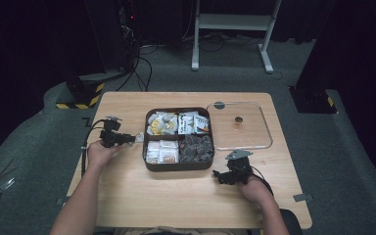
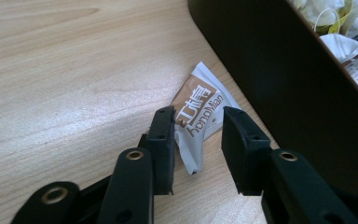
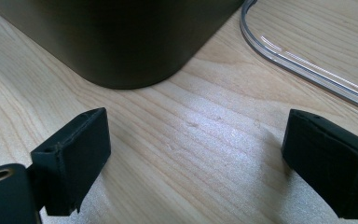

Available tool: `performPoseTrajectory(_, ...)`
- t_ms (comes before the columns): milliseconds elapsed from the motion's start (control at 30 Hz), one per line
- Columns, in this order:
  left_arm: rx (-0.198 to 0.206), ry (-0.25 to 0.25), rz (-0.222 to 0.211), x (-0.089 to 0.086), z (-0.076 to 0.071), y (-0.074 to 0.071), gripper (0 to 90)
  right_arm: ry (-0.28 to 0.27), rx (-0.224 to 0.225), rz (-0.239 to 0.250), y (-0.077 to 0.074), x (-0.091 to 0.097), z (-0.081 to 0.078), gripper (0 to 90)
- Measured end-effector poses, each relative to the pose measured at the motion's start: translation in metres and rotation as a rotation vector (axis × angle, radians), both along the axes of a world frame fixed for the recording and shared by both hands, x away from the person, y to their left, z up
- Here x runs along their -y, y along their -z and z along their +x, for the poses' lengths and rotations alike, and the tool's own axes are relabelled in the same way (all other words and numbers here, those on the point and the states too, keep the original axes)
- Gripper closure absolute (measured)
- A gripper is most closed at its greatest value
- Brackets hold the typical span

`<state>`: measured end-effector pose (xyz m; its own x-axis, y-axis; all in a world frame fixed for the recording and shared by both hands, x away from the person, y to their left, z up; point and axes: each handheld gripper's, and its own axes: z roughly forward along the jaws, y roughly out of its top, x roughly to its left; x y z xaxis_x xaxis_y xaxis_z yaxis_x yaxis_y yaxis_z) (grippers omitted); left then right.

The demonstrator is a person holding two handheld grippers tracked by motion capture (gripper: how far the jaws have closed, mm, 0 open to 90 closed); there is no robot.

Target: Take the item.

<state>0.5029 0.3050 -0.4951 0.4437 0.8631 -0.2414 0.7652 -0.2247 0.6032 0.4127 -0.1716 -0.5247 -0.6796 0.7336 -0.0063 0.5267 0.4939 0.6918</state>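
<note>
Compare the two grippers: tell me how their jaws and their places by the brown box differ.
The left gripper has its jaws narrowly apart, with a small white-and-brown packet lying on the table between them; the right gripper has its jaws spread wide over bare wood. The left gripper sits at the left side of the brown box, pointing toward it; the right gripper sits at the box's near right corner, close to the clear lid. Both are black, hand-held and low over the table.

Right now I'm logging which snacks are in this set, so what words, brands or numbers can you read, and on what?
"HonoMian", as it seems to read: on the small white and brown packet lying on the table beside the dark box.
Large white characters above it on the same packet: partly hidden by the left gripper, not readable.
Print on the packets inside the box: too small and blurred to read.
</note>
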Motion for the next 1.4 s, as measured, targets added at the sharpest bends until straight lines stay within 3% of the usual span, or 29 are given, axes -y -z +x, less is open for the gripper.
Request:
performPoseTrajectory(233,0.067,0.0,0.007,-0.002,-0.008,-0.009,54.4,0.0,0.0,0.0,0.0,0.0,0.0,7.8)
performPoseTrajectory(367,0.07,-0.002,-0.019,-0.004,-0.013,-0.012,51.1,0.001,-0.001,0.0,0.0,0.0,0.0,7.8)
performPoseTrajectory(500,0.11,0.002,0.015,-0.008,-0.02,-0.013,49.1,0.0,-0.001,0.0,0.0,0.0,0.0,7.8)
performPoseTrajectory(600,0.127,-0.009,0.002,-0.013,-0.025,-0.014,48.2,-0.001,-0.001,0.0,0.0,0.0,0.0,7.7)
performPoseTrajectory(733,0.134,-0.006,-0.016,-0.019,-0.029,-0.013,47.2,-0.002,0.0,0.0,0.0,0.0,0.0,7.7)
performPoseTrajectory(833,0.144,0.008,-0.001,-0.02,-0.032,-0.011,46.9,-0.002,0.0,0.0,0.0,0.0,0.001,7.7)
performPoseTrajectory(933,0.157,-0.021,0.015,-0.022,-0.035,-0.011,46.4,-0.002,-0.001,0.0,0.0,0.0,0.001,7.7)
performPoseTrajectory(1067,0.165,-0.035,-0.001,-0.029,-0.039,-0.011,45.6,-0.004,0.001,-0.002,0.0,-0.001,0.002,7.7)
performPoseTrajectory(1200,0.153,-0.064,-0.014,-0.036,-0.042,-0.008,43.9,-0.004,-0.002,-0.002,0.0,-0.001,0.002,7.7)
performPoseTrajectory(1400,0.136,-0.103,0.016,-0.045,-0.045,-0.002,41.4,-0.004,-0.002,-0.001,0.0,-0.001,0.002,7.7)
